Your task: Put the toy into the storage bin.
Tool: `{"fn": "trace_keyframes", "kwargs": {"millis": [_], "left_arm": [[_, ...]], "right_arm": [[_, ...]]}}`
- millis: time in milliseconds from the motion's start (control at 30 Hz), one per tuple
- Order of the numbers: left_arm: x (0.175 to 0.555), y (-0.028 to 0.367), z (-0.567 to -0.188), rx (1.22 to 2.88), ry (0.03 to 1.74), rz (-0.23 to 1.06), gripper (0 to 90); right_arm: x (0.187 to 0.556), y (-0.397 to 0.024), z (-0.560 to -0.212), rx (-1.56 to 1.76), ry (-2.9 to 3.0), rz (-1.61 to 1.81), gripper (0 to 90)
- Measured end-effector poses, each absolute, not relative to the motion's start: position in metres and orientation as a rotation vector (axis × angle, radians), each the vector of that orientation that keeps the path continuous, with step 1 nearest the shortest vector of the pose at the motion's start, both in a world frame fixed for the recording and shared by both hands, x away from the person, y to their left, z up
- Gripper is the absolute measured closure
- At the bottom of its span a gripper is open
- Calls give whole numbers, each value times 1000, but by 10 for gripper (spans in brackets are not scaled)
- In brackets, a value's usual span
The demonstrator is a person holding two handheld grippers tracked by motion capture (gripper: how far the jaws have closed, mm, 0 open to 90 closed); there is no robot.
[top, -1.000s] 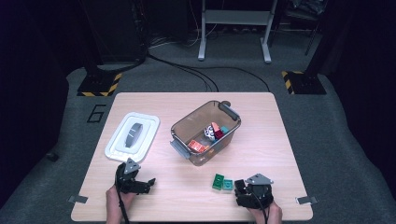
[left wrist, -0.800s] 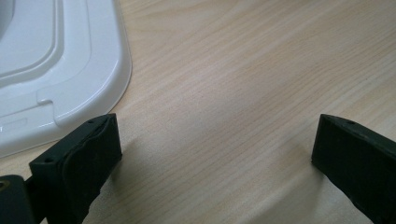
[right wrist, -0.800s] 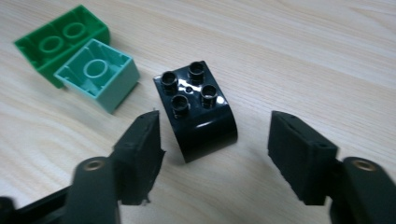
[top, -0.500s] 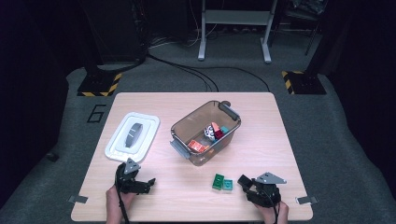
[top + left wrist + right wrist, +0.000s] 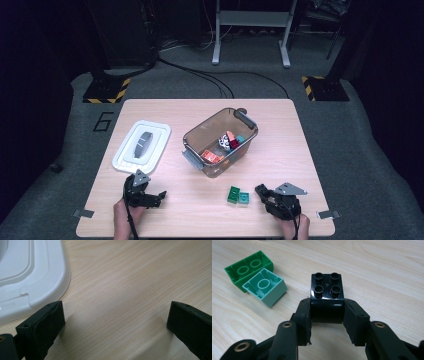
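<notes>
**Right gripper view: black brick clamped between the jaws**

Right gripper view: a black four-stud brick (image 5: 327, 297) is pinched by the right gripper (image 5: 327, 315), whose jaws have just been closing and are pressed against the brick's two sides. The brick is seen just above the table (image 5: 387, 270), near its front edge. A green brick (image 5: 247, 268) and a teal brick (image 5: 265, 287) are shown lying touching, hollow sides up. No lettering can be read on any brick. The left gripper (image 5: 113, 315) is held spread over bare wood beside a white lid (image 5: 30, 272). A "6" (image 5: 103, 121) is marked on the floor.
</notes>
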State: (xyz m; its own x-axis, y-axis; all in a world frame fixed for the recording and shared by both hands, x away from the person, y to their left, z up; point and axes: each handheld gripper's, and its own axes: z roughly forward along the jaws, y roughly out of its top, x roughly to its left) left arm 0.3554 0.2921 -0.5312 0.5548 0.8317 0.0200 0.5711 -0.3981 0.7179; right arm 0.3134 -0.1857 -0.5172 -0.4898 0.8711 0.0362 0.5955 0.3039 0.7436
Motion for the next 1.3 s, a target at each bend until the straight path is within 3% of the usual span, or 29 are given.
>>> {"fn": "trace_keyframes", "kwargs": {"millis": [1300], "left_arm": [[355,292,-531,2119,1124,497,14]], "right_arm": [[370,-162,-424,1128,2188,1119,592]]}}
